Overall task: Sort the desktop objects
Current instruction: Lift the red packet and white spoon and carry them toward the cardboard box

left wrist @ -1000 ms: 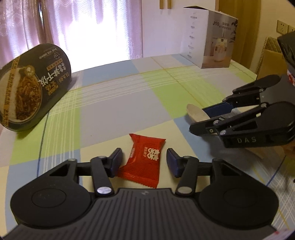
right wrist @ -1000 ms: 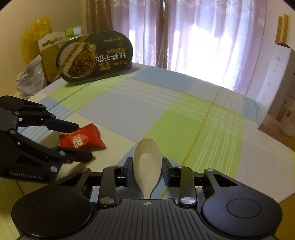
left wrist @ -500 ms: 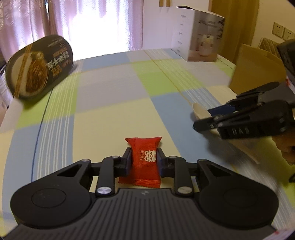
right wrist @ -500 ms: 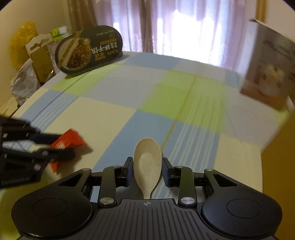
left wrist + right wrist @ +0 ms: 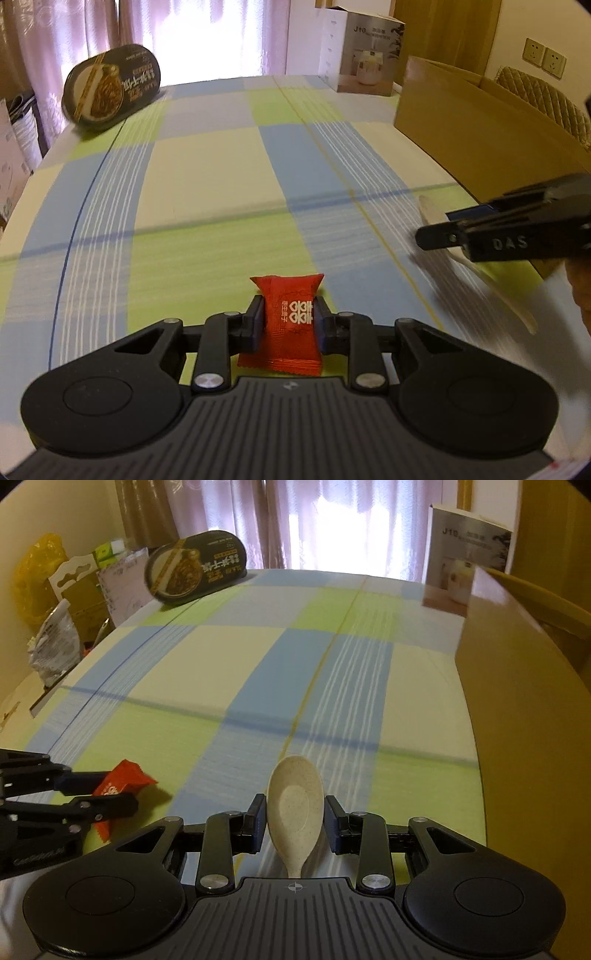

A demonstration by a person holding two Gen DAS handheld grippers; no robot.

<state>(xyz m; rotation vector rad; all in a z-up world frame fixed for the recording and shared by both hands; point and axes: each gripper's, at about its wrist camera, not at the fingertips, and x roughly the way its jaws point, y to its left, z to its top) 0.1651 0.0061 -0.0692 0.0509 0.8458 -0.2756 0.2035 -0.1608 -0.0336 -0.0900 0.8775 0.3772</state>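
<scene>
Left wrist view: we see the left gripper (image 5: 288, 325) pinching a red candy packet (image 5: 285, 323), one finger pad pressed to each side of the wrapper. The packet stands upright between the pads, white double-happiness print facing the camera, its lower edge hanging below the fingers. It appears lifted off the checked tablecloth (image 5: 207, 206); we cannot confirm a gap.

At right in the same view, the right gripper (image 5: 436, 234) reaches in from the edge, blurred, with a beige spoon (image 5: 430, 208) held between its fingers; the handle trails back toward the lower right. A bare bit of the person's hand (image 5: 580, 284) shows behind it.

Right wrist view: we note the right gripper (image 5: 294, 816) closed on the spoon (image 5: 295, 808) at the widest part of the bowl, hollow side up, bowl tip pointing forward and the handle running back under the gripper body. The left gripper (image 5: 99, 788) sits at lower left with the candy packet (image 5: 122, 779) clamped in it.

Far end of the table: a dark oval instant-noodle bowl (image 5: 110, 88) is propped on edge at the left corner, and a white appliance box (image 5: 364, 55) stands at the right corner. An open cardboard box (image 5: 480, 122) sits along the right edge of the table, just beside the right gripper.
</scene>
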